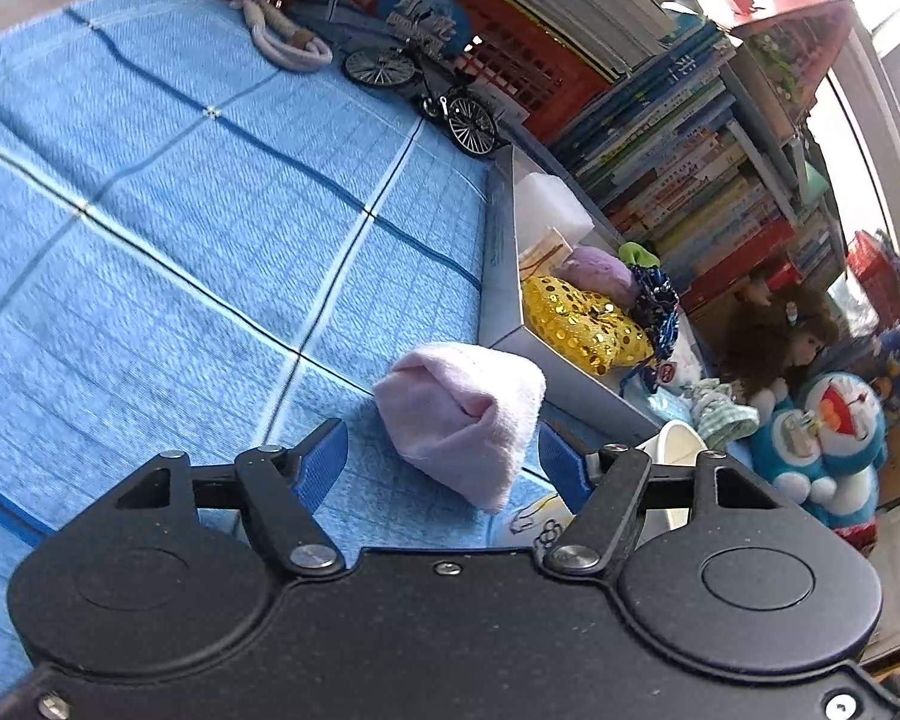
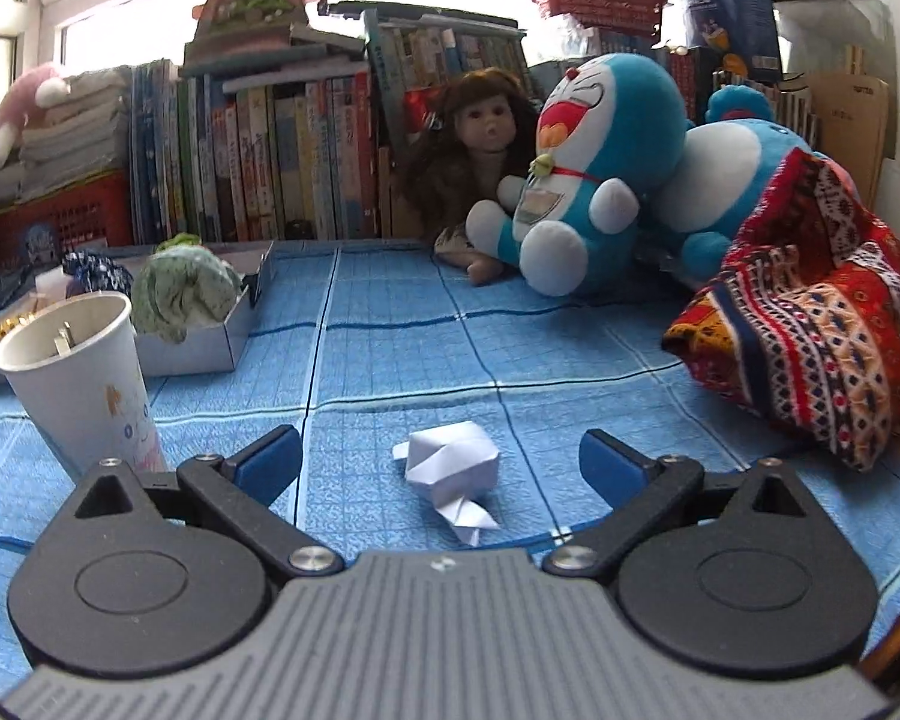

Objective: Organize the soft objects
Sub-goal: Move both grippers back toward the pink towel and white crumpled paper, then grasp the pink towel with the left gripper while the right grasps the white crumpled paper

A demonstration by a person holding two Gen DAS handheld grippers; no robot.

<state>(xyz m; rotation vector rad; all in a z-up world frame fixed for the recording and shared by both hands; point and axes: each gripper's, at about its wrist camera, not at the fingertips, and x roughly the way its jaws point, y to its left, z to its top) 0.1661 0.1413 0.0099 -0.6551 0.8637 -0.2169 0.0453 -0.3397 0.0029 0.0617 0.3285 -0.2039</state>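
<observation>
A folded pink towel lies on the blue checked cloth, between the blue fingers of my left gripper. A gap shows at the left finger, so the jaws stand open around the towel. Just beyond is a grey box holding a gold sequinned pouch, a purple soft piece and a dark blue beaded item. My right gripper is open and low over the cloth, with a crumpled white paper lying between its fingers, untouched. The same box shows a green cloth.
A white paper cup stands left of the right gripper. A blue plush toy, a doll and a red patterned knit crowd the far right. Books line the back. A model bicycle and a rope lie far off.
</observation>
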